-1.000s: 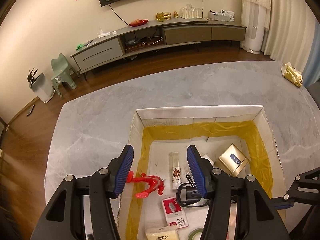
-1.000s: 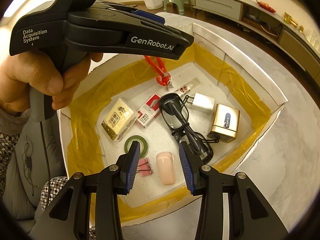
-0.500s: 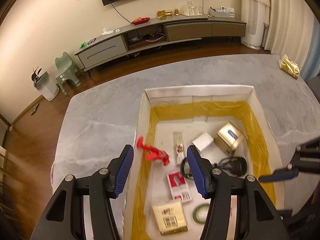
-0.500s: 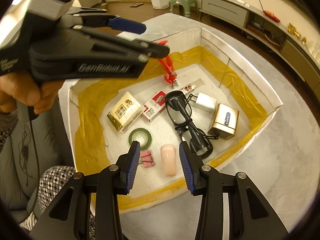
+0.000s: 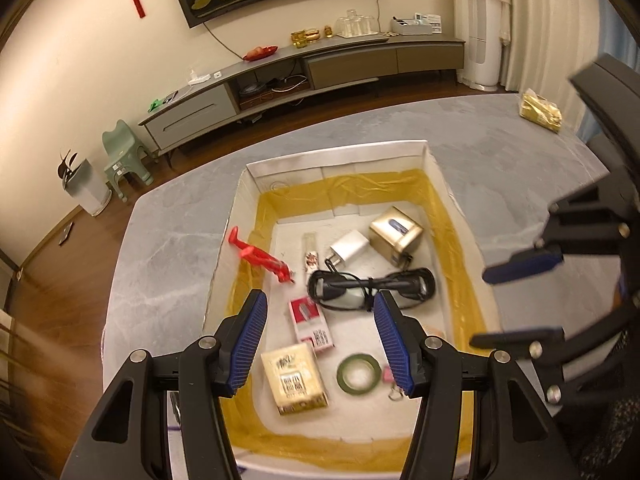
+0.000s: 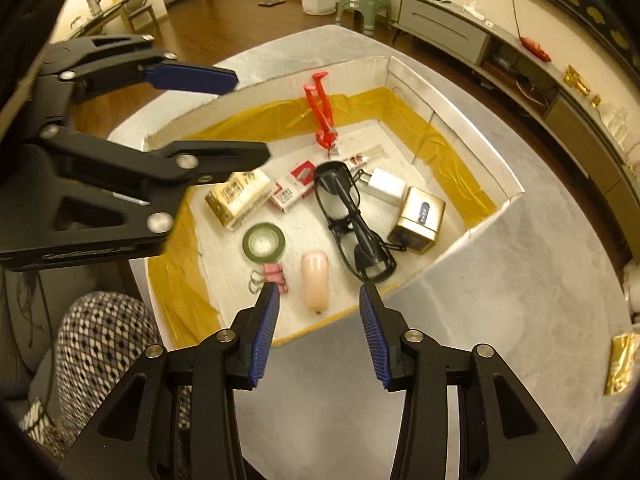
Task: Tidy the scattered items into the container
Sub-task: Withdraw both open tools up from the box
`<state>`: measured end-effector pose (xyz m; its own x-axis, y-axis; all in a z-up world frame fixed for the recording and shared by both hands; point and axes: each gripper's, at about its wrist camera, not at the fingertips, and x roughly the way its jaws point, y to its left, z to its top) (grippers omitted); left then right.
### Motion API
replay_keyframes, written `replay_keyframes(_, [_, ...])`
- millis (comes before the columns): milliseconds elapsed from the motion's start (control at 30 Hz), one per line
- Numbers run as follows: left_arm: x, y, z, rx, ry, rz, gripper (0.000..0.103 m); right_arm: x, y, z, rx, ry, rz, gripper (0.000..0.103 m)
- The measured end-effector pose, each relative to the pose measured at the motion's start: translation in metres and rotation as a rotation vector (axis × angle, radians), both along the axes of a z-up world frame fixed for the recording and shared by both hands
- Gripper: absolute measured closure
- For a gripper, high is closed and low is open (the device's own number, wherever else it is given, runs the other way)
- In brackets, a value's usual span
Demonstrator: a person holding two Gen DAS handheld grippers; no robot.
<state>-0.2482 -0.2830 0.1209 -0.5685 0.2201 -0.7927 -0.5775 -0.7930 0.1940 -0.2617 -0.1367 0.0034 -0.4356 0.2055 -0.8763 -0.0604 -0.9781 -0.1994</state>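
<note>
A white cardboard box [image 5: 336, 154] lined with yellow tape sits on the grey marble table. Inside lie a red toy figure [image 5: 260, 256] leaning on the left wall, black glasses [image 5: 372, 286], a white charger [image 5: 350, 246], a gold box [image 5: 396, 230], a red-white pack [image 5: 312, 322], a tissue pack [image 5: 294, 378], a green tape roll [image 5: 359, 372], a pink clip [image 6: 276, 274] and a pink oblong piece [image 6: 315, 284]. My left gripper [image 5: 318, 296] hovers open above the box's near end, empty. My right gripper [image 6: 318, 292] is open and empty over the box's right edge [image 6: 496, 208].
A gold foil packet [image 5: 540, 112] lies on the table's far right corner. The table edge [image 5: 132, 216] drops to a wooden floor on the left. A person's patterned clothing [image 6: 104, 344] is close to the box's near side. A TV cabinet [image 5: 304, 68] lines the far wall.
Both grippers have pulled up and back from the box, so more of it shows. The red figure has gone from between the left fingers to leaning against the left wall.
</note>
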Motion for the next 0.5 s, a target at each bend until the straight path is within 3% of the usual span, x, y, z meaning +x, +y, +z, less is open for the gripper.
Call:
replay_keyframes(200, [0.027,-0.004,0.01,0.007,0.016,-0.013,0.046,0.008,-0.008,0.003,0.067,-0.01,0.02,0.055])
replay_keyframes(500, [0.055,-0.013,0.018,0.036,0.015,-0.007,0.046,0.014,-0.012,0.002,0.051,-0.026,0.022,0.051])
